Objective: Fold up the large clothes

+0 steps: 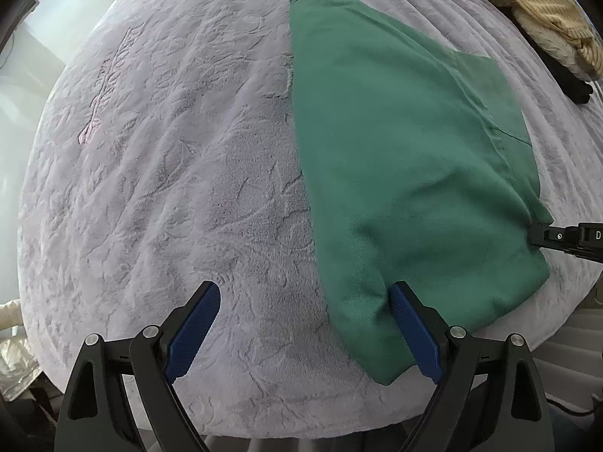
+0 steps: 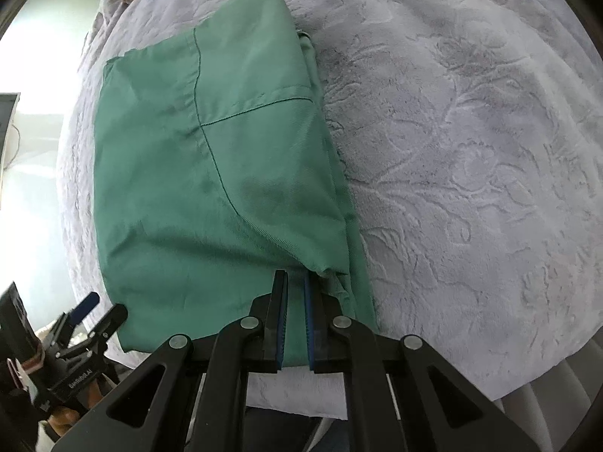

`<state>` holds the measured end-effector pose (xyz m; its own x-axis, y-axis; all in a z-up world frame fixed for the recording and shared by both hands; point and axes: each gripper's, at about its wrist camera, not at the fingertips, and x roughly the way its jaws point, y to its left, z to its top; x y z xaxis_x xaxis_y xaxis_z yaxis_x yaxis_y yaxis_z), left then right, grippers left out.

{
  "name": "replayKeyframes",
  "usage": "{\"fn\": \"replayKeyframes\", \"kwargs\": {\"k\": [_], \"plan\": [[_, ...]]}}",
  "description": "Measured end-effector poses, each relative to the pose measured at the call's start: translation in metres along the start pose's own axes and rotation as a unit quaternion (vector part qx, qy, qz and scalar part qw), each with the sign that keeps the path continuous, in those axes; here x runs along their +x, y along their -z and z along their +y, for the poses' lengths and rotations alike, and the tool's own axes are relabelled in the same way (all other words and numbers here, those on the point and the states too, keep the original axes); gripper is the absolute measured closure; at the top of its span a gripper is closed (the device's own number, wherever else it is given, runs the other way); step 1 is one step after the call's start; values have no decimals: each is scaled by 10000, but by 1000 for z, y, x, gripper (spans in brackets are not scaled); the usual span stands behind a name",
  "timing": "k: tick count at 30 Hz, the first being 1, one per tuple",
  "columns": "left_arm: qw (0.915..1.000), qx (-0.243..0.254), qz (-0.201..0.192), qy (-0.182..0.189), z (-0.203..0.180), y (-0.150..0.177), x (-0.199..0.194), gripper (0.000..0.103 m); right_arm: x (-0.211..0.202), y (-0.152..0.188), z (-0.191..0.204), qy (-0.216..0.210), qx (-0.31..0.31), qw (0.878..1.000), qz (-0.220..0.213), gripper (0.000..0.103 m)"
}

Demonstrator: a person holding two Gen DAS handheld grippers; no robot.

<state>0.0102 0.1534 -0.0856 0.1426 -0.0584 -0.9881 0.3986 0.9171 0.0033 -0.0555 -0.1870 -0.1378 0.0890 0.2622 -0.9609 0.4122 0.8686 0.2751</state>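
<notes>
A green garment lies folded into a long strip on a lavender embossed blanket. My left gripper points down over the strip's near end and is open wide. Its right pad rests against the cloth, its left pad over bare blanket. In the right wrist view the green garment shows stitched seams. My right gripper is shut on the garment's top layer at its near right corner. My right gripper shows at the cloth's edge in the left view; my left gripper stands at the lower left.
A yellow striped cloth and a black item lie at the blanket's far right. The blanket spreads wide to the right of the garment. Its near edge drops off just below my right gripper. Bright window light fills the left.
</notes>
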Motion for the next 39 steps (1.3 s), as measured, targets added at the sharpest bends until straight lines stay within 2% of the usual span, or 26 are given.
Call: {"fn": "replayKeyframes", "kwargs": {"k": [6, 8, 16, 17, 19, 20, 21, 22, 25, 27, 29, 39], "plan": [[9998, -124, 118, 81, 5, -2, 2, 11, -1, 5, 1, 125, -27, 9999, 90, 95], [9996, -201, 183, 127, 7, -3, 3, 11, -5, 6, 3, 185, -28, 9998, 92, 91], [9988, -431, 35, 219, 17, -14, -12, 11, -40, -2, 17, 367, -104, 9989, -255, 91], [9986, -481, 15, 240, 18, -16, -15, 11, -45, -5, 20, 399, -130, 9986, -314, 87], [9980, -573, -58, 264, 19, -20, -23, 11, -54, -10, 28, 453, -191, 9978, -434, 67], [9977, -607, -97, 282, 20, -22, -27, 11, -59, -13, 33, 489, -225, 9972, -512, 50], [9975, -632, -124, 292, 20, -24, -30, 8, -64, -16, 39, 538, -281, 9964, -584, 44], [9974, -654, -131, 288, 19, -27, -34, 0, -68, -17, 44, 595, -342, 9956, -637, 44], [9969, -667, -286, 311, 13, -35, -49, 0, -75, -19, 52, 719, -453, 9940, -688, 41], [9970, -634, -371, 263, 9, -39, -55, 0, -77, -21, 58, 831, -516, 9925, -735, 27], [9973, -574, -429, 177, 3, -40, -63, 0, -80, -19, 63, 982, -592, 9900, -826, 21], [9982, -387, -463, 62, -12, -46, -71, 0, -85, -17, 69, 1199, -628, 9861, -962, 18]]}}
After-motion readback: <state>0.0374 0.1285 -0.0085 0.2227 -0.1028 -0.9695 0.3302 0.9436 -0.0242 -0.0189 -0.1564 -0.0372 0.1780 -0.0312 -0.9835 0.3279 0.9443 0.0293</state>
